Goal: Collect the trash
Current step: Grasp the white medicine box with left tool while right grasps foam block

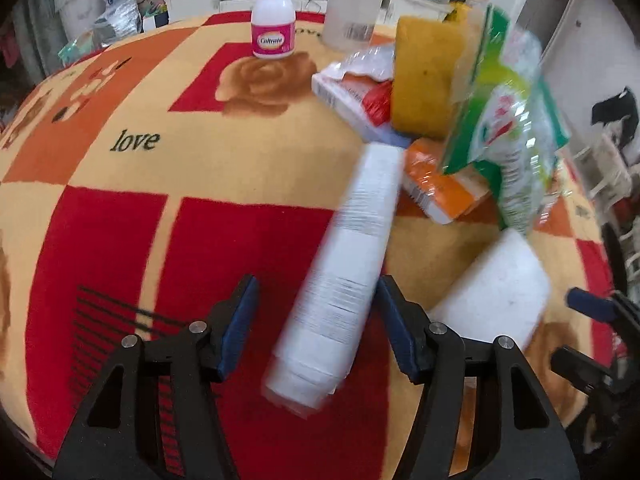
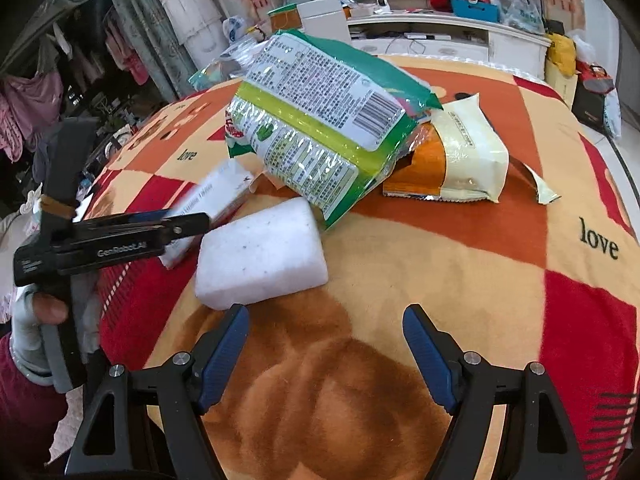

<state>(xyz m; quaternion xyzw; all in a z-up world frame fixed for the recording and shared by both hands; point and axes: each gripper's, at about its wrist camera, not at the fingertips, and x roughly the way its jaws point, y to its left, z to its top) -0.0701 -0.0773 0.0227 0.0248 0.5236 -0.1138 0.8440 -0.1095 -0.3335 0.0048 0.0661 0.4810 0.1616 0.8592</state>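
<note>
A long white carton (image 1: 348, 264), blurred, lies slanted on the patterned blanket between the fingers of my left gripper (image 1: 318, 280). Its right pad is against the carton and its left pad stands well clear, so the gripper is open. In the right wrist view the same gripper (image 2: 188, 222) comes in from the left beside the carton (image 2: 212, 200). My right gripper (image 2: 326, 344) is open and empty, just short of a white foam block (image 2: 260, 256). A green snack bag (image 2: 320, 128) leans over an orange and cream wrapper (image 2: 452, 160).
A yellow sponge (image 1: 428, 76) and a red and white box (image 1: 352, 100) lie behind the pile. A pink-labelled pill bottle (image 1: 273, 16) and a translucent container (image 1: 352, 0) stand at the far edge. A gloved hand (image 2: 36, 320) holds the left gripper. Cluttered shelves sit beyond.
</note>
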